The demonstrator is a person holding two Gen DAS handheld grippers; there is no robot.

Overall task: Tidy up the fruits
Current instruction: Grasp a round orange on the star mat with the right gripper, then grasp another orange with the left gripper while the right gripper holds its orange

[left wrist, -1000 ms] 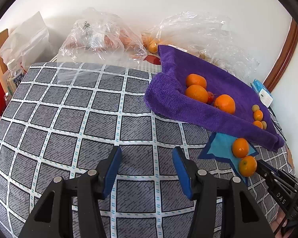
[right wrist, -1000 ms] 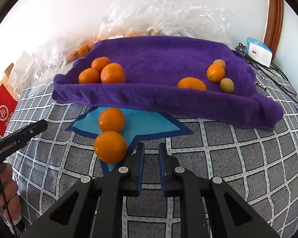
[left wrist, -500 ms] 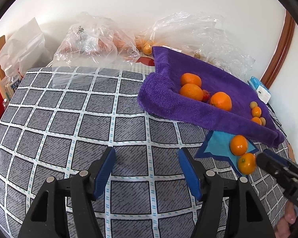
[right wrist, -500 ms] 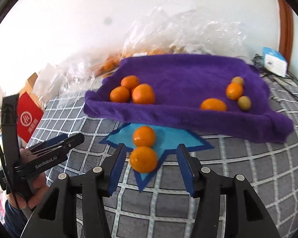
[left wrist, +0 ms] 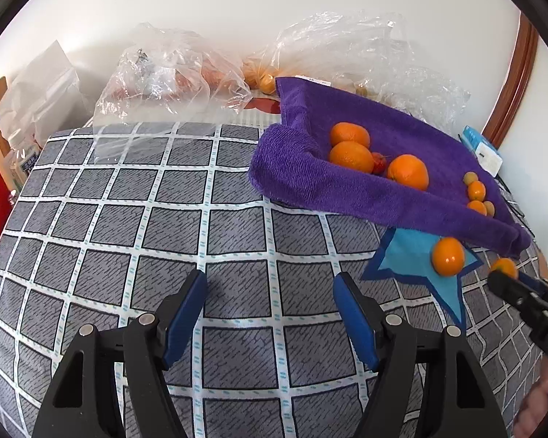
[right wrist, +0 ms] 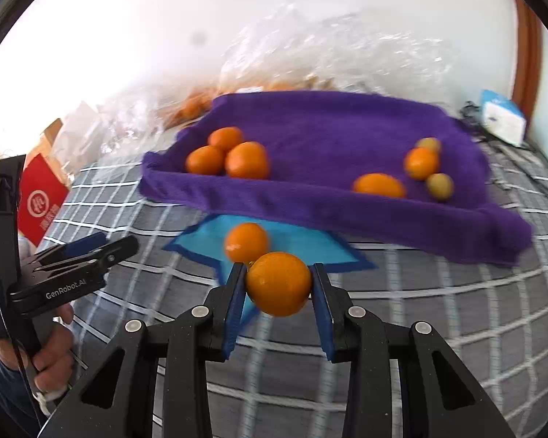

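Note:
My right gripper has its jaws closing on an orange, both blue pads against its sides, just above the tip of a blue star mat. A second orange rests on that mat right behind it. Beyond lies a purple towel with three oranges at its left and smaller fruits at its right. My left gripper hovers over the checked sheet with its jaws opening and nothing between them. From there the mat and towel lie to the right.
Crumpled clear plastic bags with more fruit lie along the wall behind the towel. A red box stands at the left edge. A small white and blue box and cables sit at the far right.
My right gripper opened from shut, came around the nearer orange on the star mat and closed on it. My left gripper's jaws spread wider without shifting place.

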